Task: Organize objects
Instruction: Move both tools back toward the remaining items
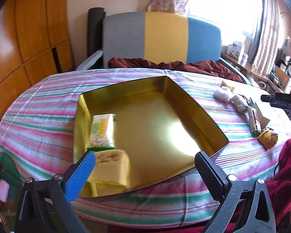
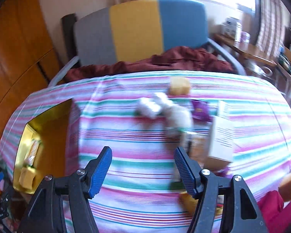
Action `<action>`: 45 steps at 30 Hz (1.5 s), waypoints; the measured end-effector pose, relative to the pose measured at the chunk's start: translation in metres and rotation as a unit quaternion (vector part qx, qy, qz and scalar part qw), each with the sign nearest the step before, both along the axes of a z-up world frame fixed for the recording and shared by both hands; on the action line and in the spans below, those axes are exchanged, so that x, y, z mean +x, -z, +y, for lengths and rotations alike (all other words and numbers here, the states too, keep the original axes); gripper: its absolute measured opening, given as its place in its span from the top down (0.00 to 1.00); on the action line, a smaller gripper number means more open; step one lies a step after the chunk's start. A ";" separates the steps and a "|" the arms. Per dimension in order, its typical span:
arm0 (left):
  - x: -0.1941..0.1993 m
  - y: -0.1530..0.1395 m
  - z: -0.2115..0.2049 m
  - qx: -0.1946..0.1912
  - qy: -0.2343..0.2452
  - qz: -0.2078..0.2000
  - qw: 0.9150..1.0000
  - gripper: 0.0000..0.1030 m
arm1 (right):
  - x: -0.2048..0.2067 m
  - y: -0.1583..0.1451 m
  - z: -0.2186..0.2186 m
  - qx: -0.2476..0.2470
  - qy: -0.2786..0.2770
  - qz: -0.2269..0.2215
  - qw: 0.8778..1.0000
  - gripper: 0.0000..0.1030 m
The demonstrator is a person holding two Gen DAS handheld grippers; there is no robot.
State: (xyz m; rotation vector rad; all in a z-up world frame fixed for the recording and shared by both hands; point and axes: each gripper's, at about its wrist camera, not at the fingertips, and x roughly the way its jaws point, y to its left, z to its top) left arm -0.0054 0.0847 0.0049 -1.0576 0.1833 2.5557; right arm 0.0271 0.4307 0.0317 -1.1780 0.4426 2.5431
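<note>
A shallow gold tin tray [image 1: 184, 101] is lying open on a table draped in a pink, green and white striped cloth [image 1: 38, 104]. Two things are resting inside it, both against its left wall: one snack packet [image 1: 102, 131] printed in white, yellow and green, and, just nearer the camera, one yellow sponge-like block [image 1: 111, 168] touching the packet's near end. The rest of the tray floor is reflecting window light.

The left gripper [image 1: 145, 169] is hovering over the tray's near edge with its jaws spread wide and nothing between them; its blue-padded finger is sitting just beside the yellow block.

To the right of the tray, a loose cluster of items is waiting on the cloth. The right wrist view, which is blurred, is showing two white wrapped bundles [image 2: 161, 106], one purple packet [image 2: 200, 111], one white box [image 2: 222, 137] with printed text and one tan block [image 2: 179, 86] at the far side; another tan block [image 2: 288, 186] is lying near the right edge. Further small items near the right finger are too smeared to count.

The right gripper [image 2: 143, 171] is hanging over bare cloth between tray and cluster, jaws apart and empty.

Beyond the table, one chair [image 1: 164, 38] with a grey, yellow and blue back is standing, a dark red cloth [image 1: 174, 65] bunched on its seat.
</note>
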 end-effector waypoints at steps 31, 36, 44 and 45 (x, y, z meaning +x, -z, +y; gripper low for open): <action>0.015 0.043 0.217 -0.010 0.256 -0.101 0.961 0.01 | 0.100 0.048 0.142 -0.261 0.211 0.146 0.931 0.18; -0.004 0.056 0.242 0.017 0.248 -0.167 0.954 0.01 | 0.098 0.048 0.141 -0.264 0.203 0.144 0.932 0.18; -0.021 0.063 0.280 -0.007 0.229 -0.161 0.960 0.00 | 0.099 0.049 0.143 -0.274 0.205 0.148 0.928 0.18; -0.022 0.062 0.284 -0.009 0.230 -0.154 0.961 0.00 | 0.099 0.050 0.143 -0.276 0.205 0.147 0.928 0.18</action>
